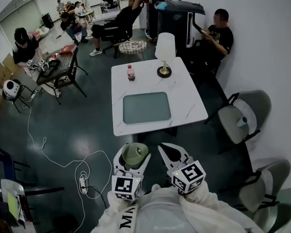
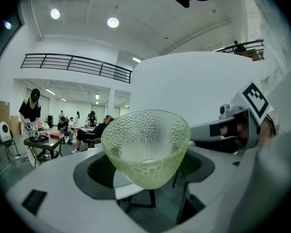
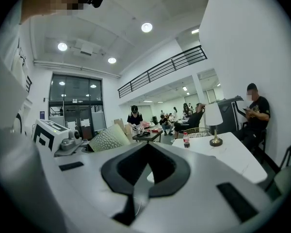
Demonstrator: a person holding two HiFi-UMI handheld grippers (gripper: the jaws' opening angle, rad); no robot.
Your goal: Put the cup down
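Observation:
A pale green dimpled glass cup point(image 1: 134, 154) is held upright between the jaws of my left gripper point(image 1: 134, 152), low in the head view, short of the white table's near edge. In the left gripper view the cup point(image 2: 145, 147) fills the middle, clamped by the black pads point(image 2: 99, 171) at its lower sides. My right gripper point(image 1: 168, 150) hangs just right of it, jaws together with nothing between them. The right gripper view shows those closed jaws point(image 3: 145, 171) and the cup point(image 3: 109, 139) off to the left.
Ahead stands a white marble table point(image 1: 184, 89) with a grey rectangular tray point(image 1: 146, 107), a cola bottle point(image 1: 130, 73) and a lamp point(image 1: 165, 52). Grey chairs point(image 1: 242, 115) stand on the right. A cable point(image 1: 82, 178) lies on the floor at left. People sit beyond.

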